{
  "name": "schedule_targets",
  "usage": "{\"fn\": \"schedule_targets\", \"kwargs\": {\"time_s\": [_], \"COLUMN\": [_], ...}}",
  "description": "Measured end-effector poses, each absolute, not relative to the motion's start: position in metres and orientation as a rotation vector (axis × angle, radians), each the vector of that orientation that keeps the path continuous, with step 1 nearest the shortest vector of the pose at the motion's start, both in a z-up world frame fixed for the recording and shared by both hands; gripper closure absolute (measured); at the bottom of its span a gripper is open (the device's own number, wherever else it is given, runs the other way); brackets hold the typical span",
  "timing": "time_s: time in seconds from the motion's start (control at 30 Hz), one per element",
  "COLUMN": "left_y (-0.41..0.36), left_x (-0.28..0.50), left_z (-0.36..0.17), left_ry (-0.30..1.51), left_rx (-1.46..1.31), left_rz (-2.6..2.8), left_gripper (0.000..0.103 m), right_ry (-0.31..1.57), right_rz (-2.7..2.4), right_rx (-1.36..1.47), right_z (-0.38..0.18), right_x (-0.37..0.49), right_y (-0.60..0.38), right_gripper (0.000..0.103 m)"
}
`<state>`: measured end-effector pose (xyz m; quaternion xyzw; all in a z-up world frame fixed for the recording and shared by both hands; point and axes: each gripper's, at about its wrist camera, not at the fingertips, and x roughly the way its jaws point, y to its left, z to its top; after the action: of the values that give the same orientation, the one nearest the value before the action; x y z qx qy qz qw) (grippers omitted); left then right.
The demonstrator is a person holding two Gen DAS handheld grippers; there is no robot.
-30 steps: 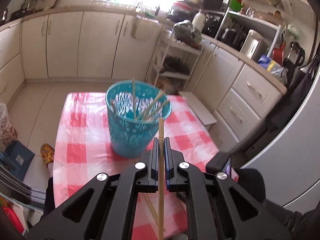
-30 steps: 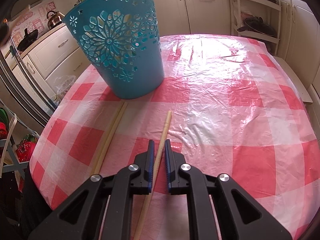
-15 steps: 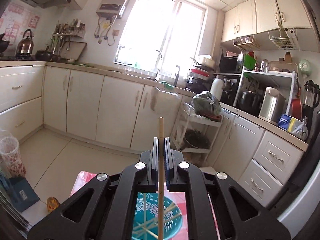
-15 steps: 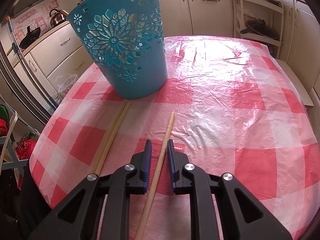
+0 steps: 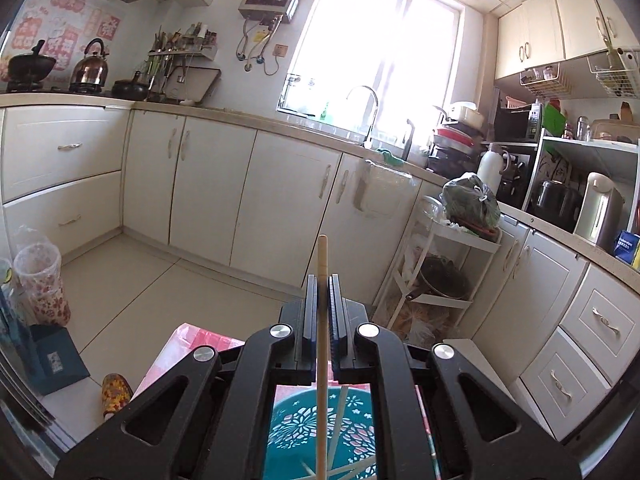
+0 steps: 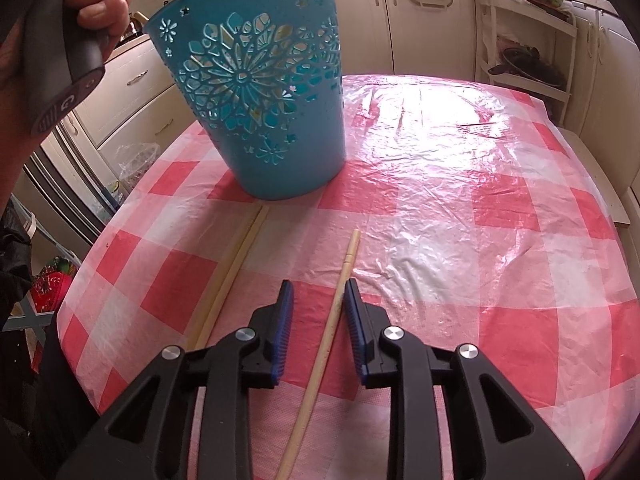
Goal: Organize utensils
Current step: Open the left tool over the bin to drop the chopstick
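A wooden chopstick stands pinched in the left claw, directly above the teal basket where others already rest — a straight drop is what the next move seems to need. On the checked worktop, the right claw is opening around a second chopstick, its long axis running forward between the jaws toward the basket, the pads clear of it.

teal floral-cutout basket, red-white checked tablecloth
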<state>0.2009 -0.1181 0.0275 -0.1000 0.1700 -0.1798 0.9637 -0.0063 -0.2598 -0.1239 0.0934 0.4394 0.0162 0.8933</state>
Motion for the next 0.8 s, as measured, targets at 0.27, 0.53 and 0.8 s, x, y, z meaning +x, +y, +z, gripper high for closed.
{"fn": "schedule_targets", "kwargs": {"time_s": [0.27,0.53,0.8], "left_y": [-0.12,-0.105,-0.041], "left_x": [0.19,0.171,0.111], "left_z": [0.003,-0.009,-0.001], "left_ry": [0.397,0.474,0.397], "left_rx": [-0.143,-0.067,-0.039], "left_rz": [-0.379,-0.343,-0.221], "left_gripper": [0.098,0.073,0.023], "right_ry": [0.911,0.909,0.909], "right_rz": [0.032,0.038,0.043], "right_rx": [0.189,0.207,0.256], "right_z": [-0.124,-0.124,-0.123], "right_x": [-0.006,-0.007,-0.012], "right_y": [-0.259,-0.261,-0.271], "right_gripper": [0.076,0.076,0.076]}}
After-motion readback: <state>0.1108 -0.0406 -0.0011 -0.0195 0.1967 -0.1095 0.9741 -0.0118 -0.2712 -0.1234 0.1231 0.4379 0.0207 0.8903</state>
